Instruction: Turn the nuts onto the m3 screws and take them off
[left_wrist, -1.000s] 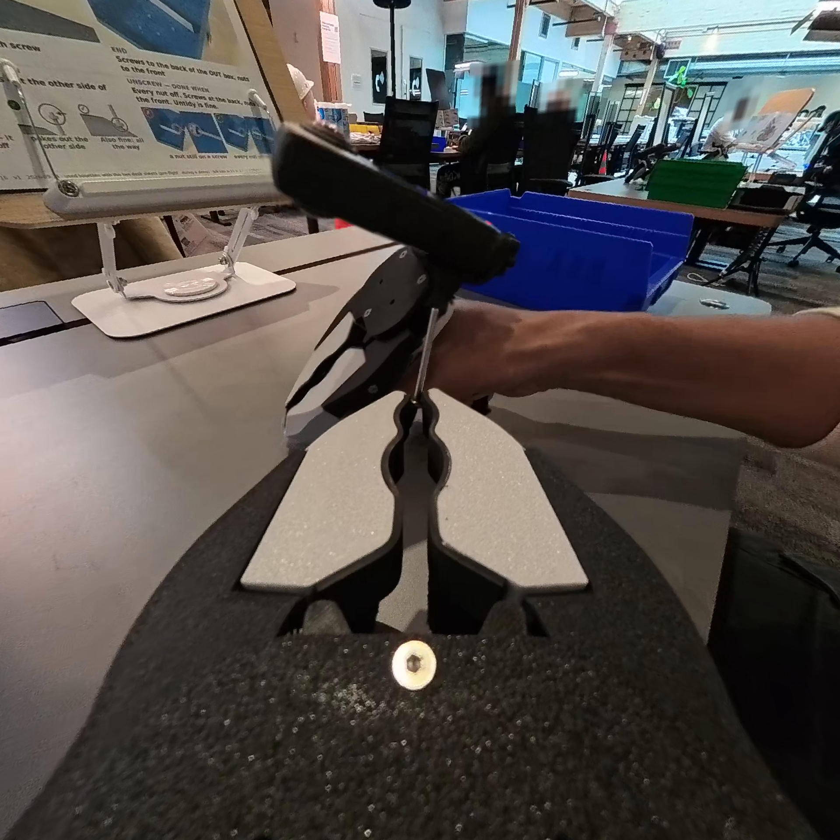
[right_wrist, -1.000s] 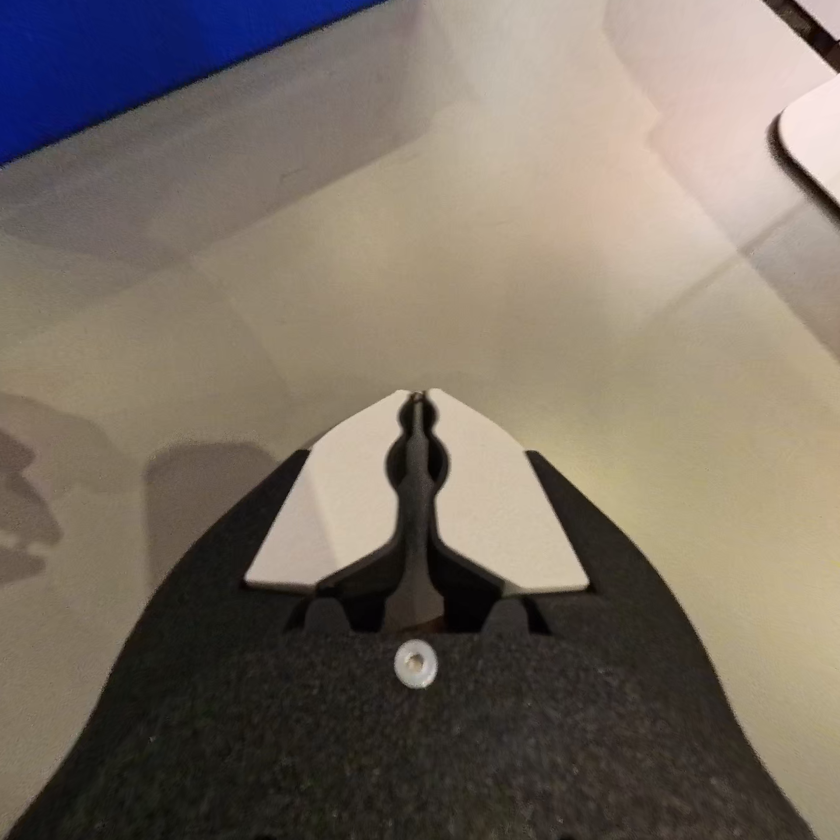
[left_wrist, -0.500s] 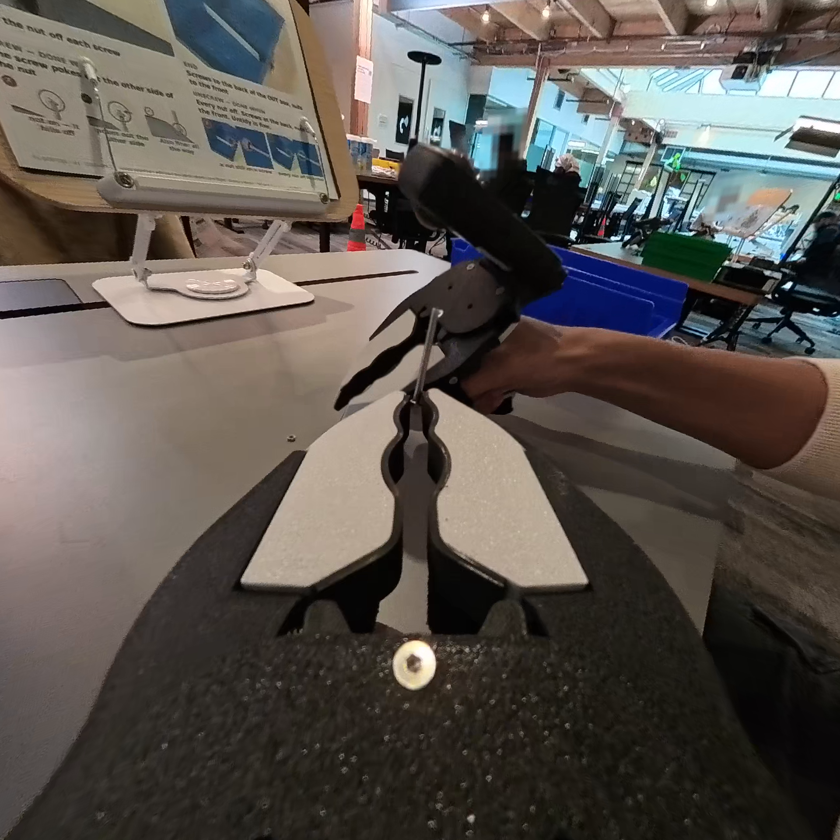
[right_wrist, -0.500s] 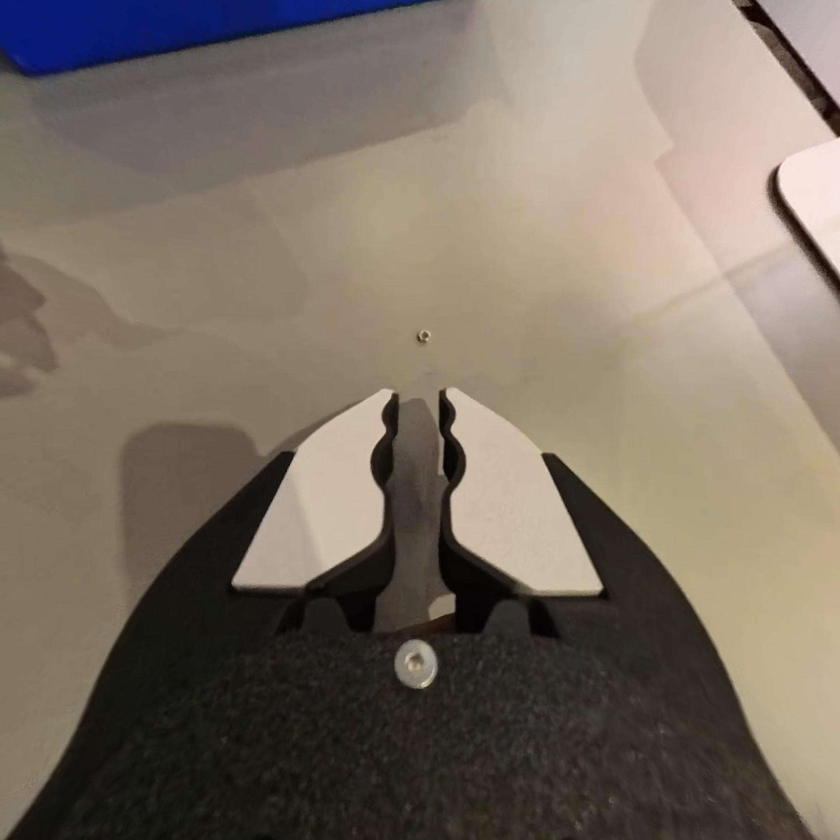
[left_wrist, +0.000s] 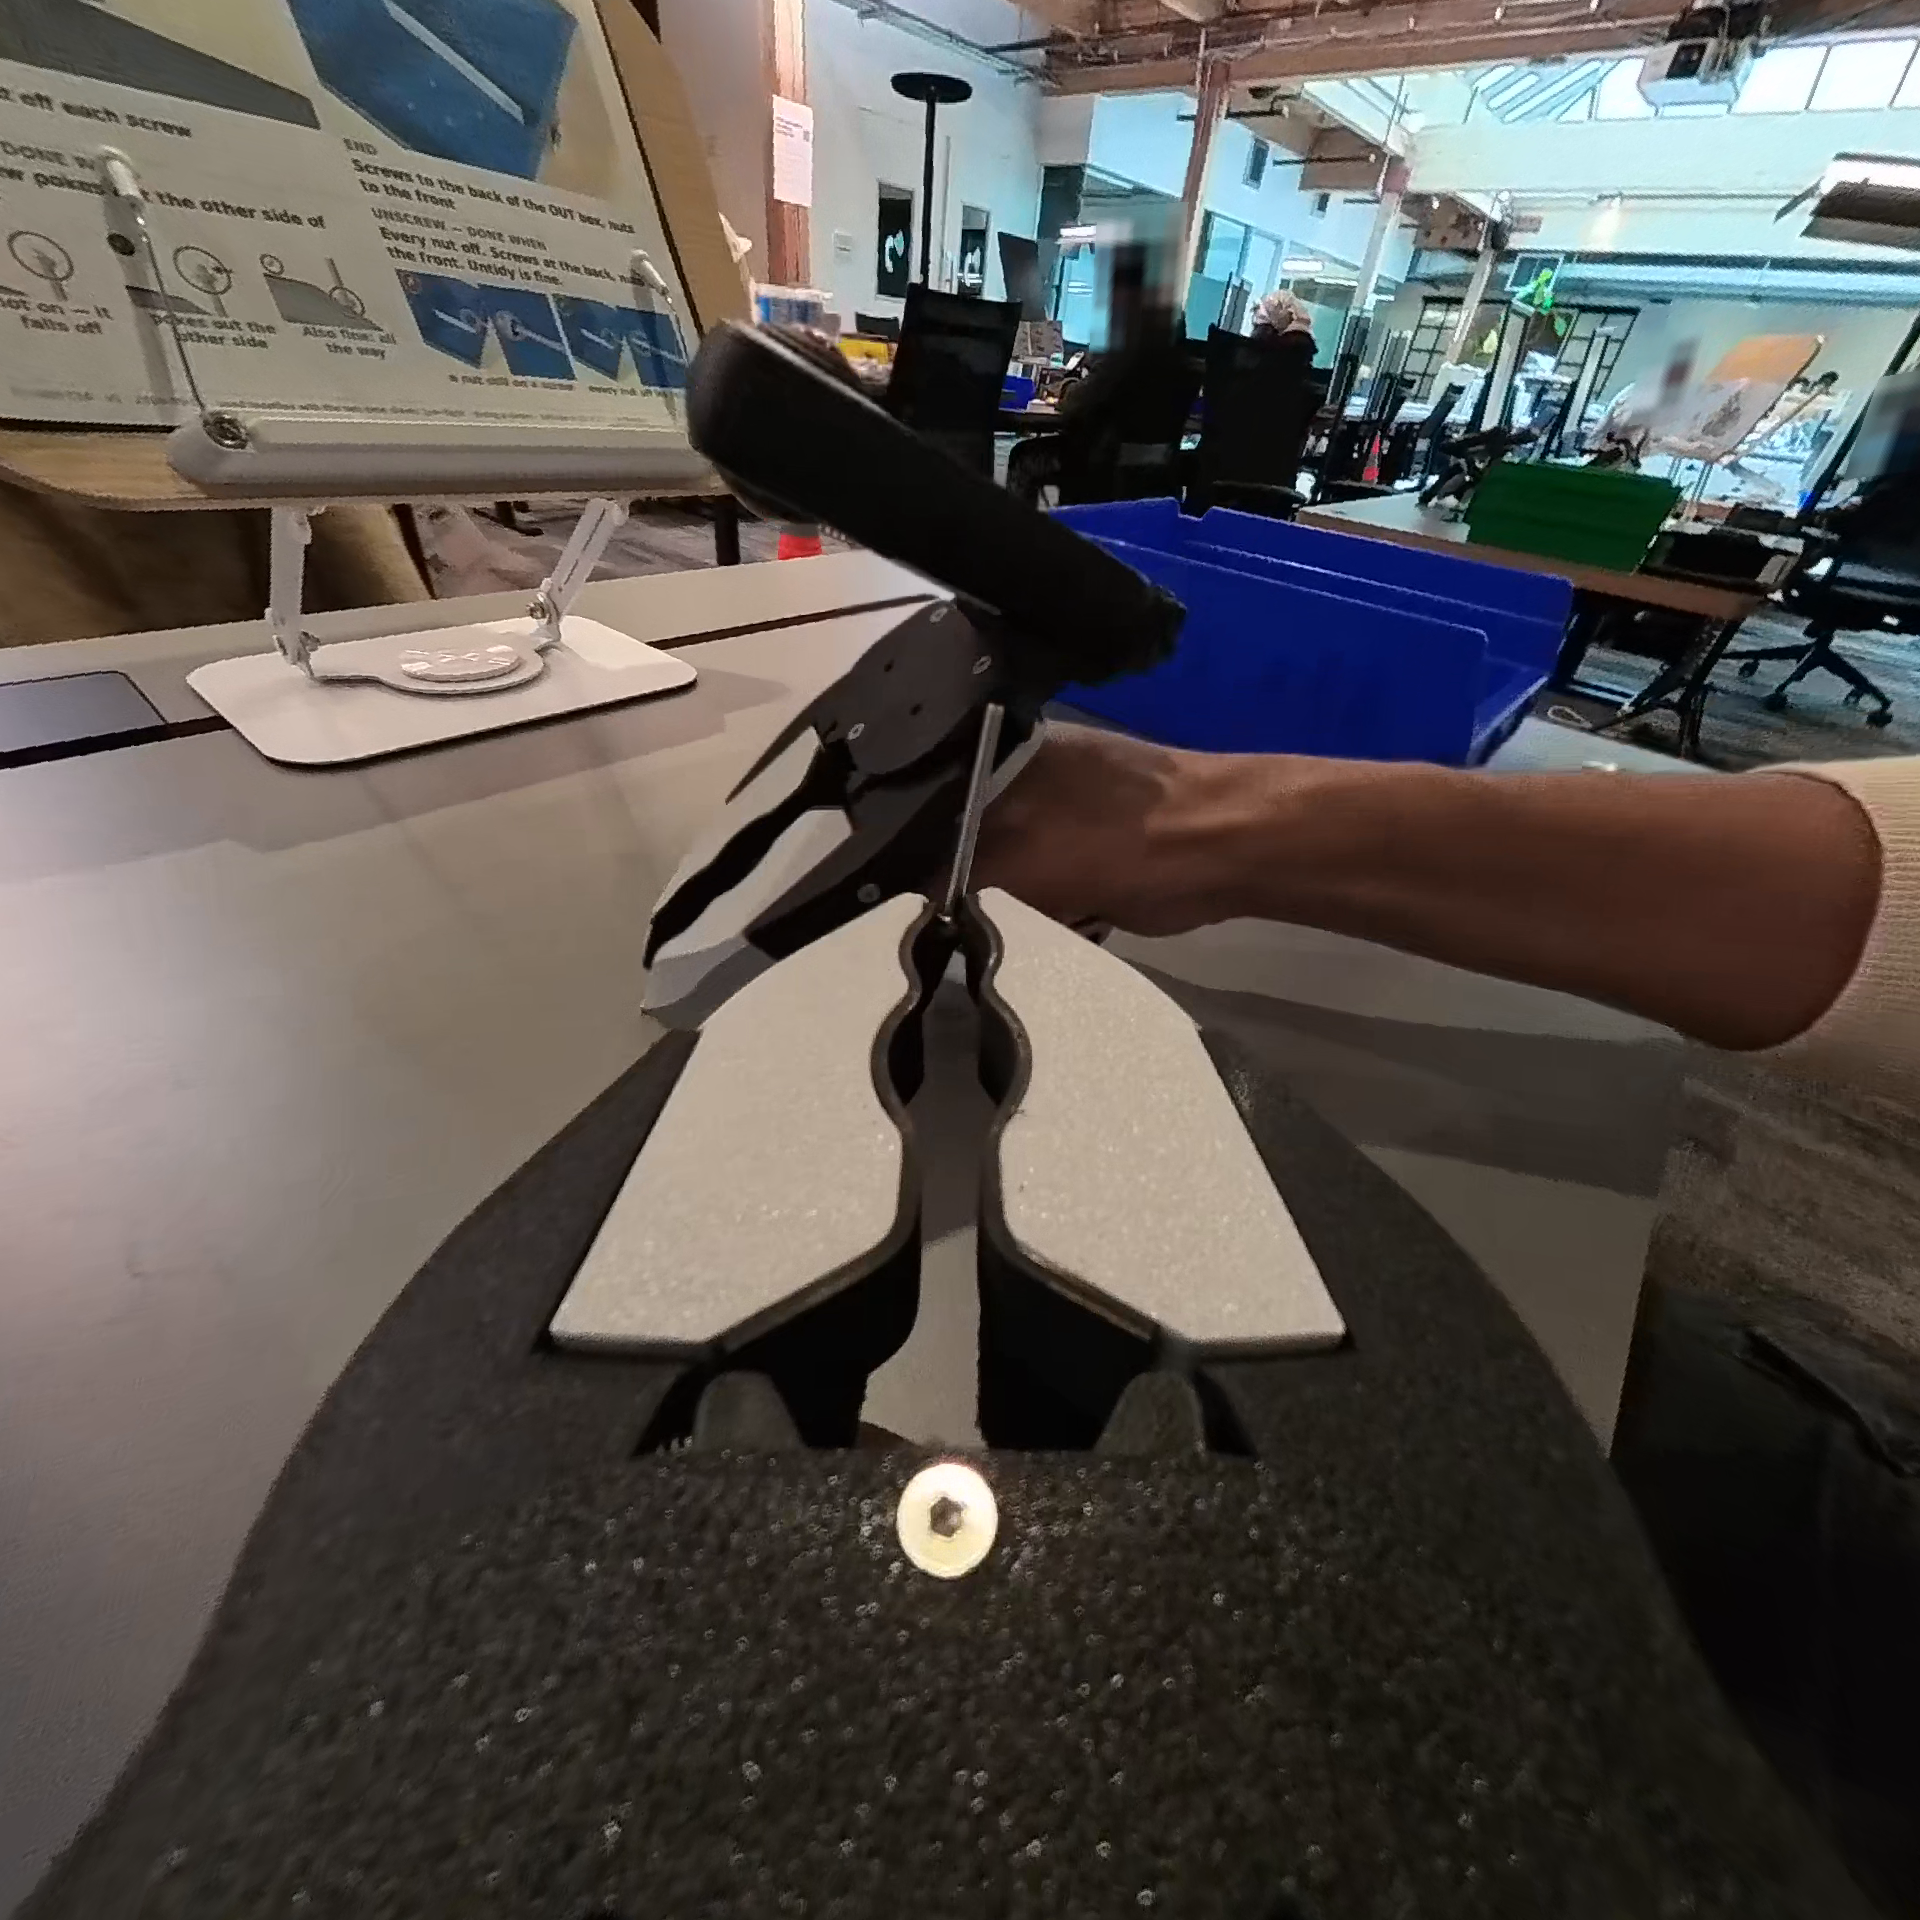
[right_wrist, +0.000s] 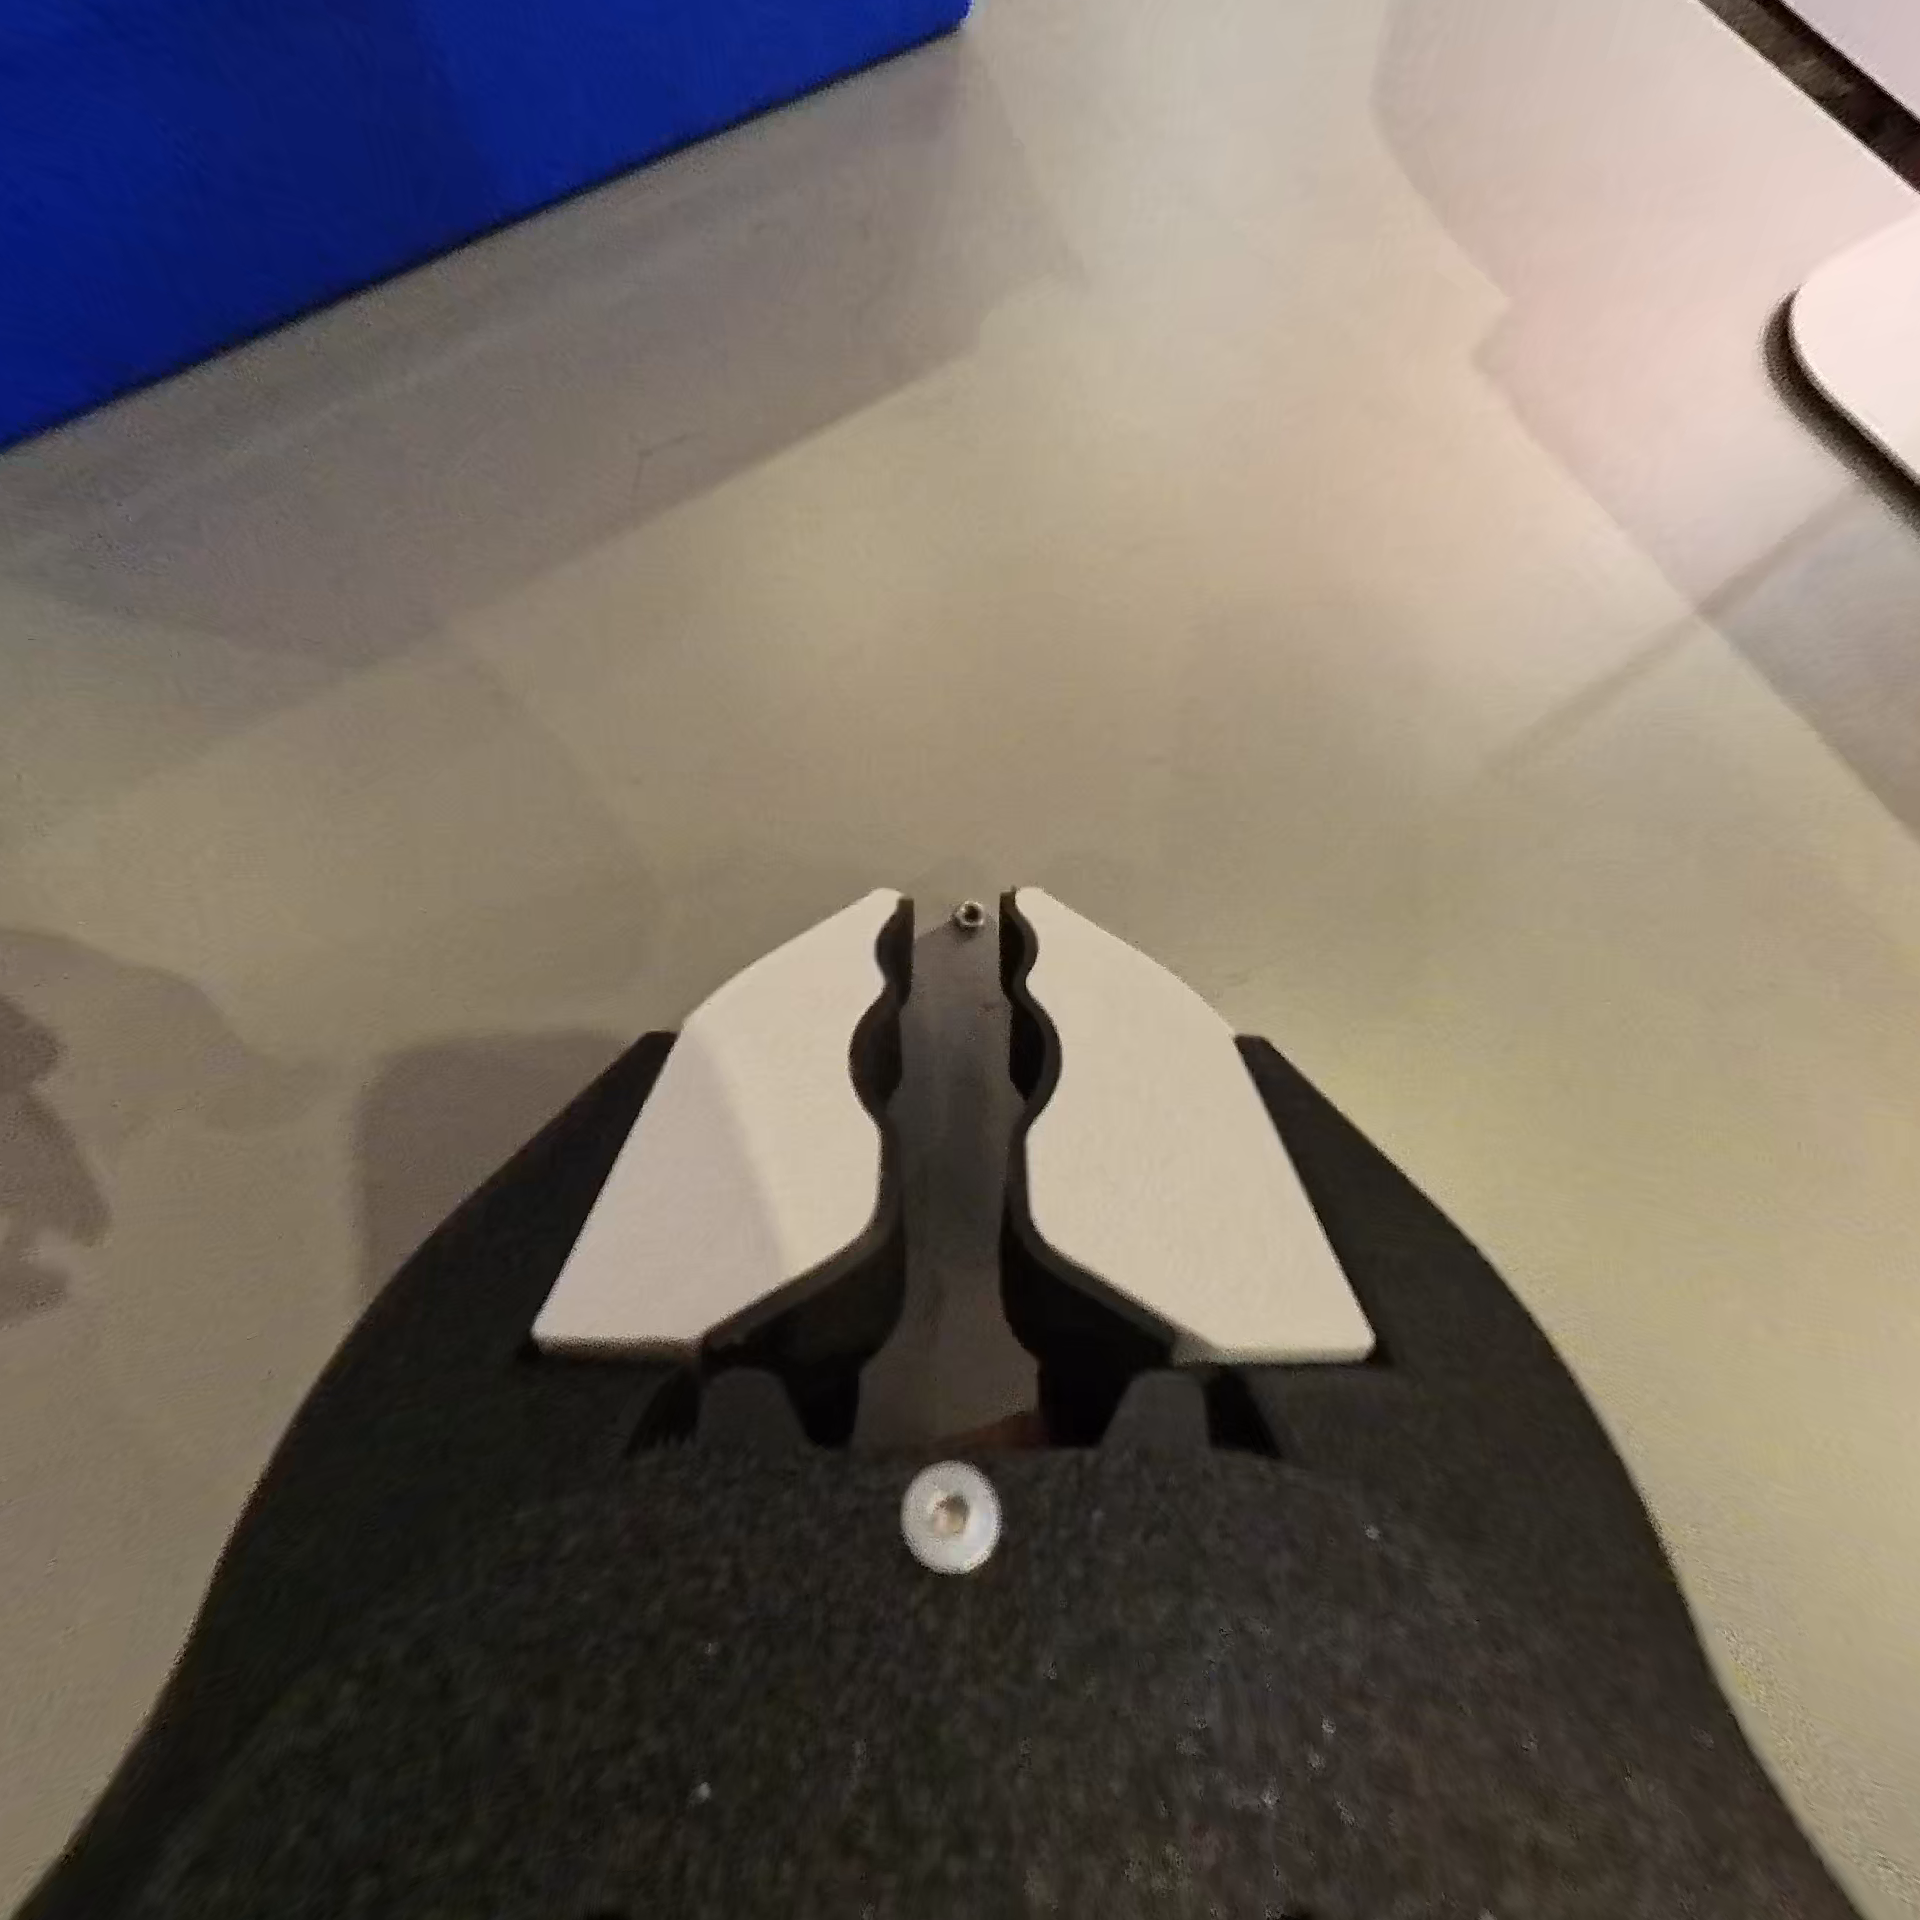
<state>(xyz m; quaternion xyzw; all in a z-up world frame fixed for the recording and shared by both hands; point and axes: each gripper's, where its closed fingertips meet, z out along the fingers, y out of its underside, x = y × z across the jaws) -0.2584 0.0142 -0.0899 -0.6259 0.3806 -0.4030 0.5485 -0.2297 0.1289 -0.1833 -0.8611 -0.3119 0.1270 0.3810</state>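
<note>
Left gripper (left_wrist: 948, 920): fingers drawn nearly together, clamping the lower end of a thin m3 screw (left_wrist: 968, 805), which stands almost upright and leans slightly right above the fingertips. No nut is visible on the exposed shank. Right gripper (right_wrist: 957, 896): jaws parted to a narrow gap and holding nothing; it points down at the grey table (right_wrist: 1143, 675). A single small nut (right_wrist: 967, 914) lies on the table directly between the right fingertips, level with their ends and apparently touching neither; whether the tips rest on the surface cannot be told. Seen from the left wrist, the right gripper (left_wrist: 686, 961) sits just ahead of and left of the left fingertips, tilted down, carried by the person's hand (left_wrist: 1049, 831). A blue bin (left_wrist: 1351, 665) stands beyond it, and an instruction stand (left_wrist: 436, 686) far ahead to the left. Judgement: the step in hand is picking up the nut for threading onto the held screw. The next move calls for closing squarely on the nut's flats without flicking it away, then lifting and aligning its bore with the screw tip. Risk: the nut is very small and may slip or tilt.
</note>
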